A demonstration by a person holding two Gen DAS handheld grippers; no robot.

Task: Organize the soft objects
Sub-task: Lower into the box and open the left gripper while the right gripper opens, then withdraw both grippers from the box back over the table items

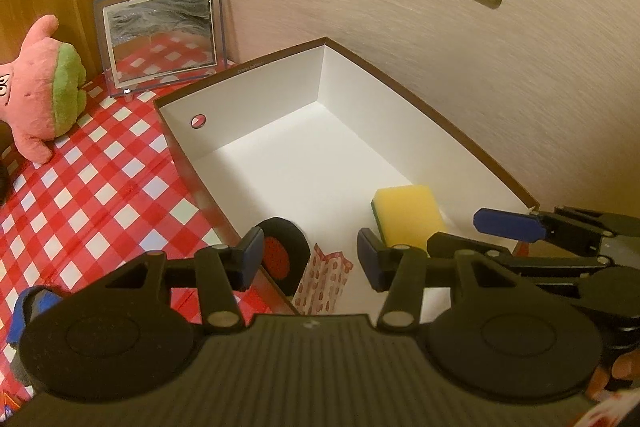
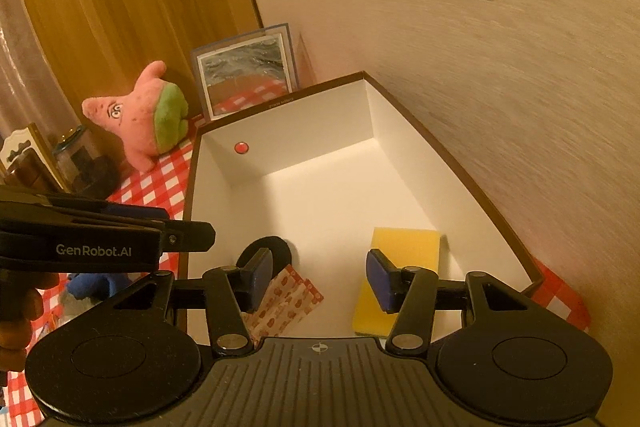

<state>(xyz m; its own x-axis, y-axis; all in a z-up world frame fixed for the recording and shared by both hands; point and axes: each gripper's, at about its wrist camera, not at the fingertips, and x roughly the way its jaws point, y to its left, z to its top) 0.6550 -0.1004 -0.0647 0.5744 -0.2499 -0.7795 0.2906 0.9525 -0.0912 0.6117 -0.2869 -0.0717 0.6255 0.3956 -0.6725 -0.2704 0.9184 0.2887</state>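
Both the left tongs [image 1: 310,257] and the right tongs [image 2: 320,277] are held open and empty over the white box [image 2: 320,115] on the checked tabletop [image 1: 100,187], in which a yellow sponge [image 2: 400,275], a patterned packet [image 2: 288,301] and a black round pad [image 1: 282,255] are laid.

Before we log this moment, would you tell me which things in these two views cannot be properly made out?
- Blue soft item, right wrist view: mostly hidden behind the left gripper.
- Black round pad, both views: partly covered by a finger.
- Patterned packet, left wrist view: lower end cut off by the gripper body.
- Jar, right wrist view: too dim to identify its contents.
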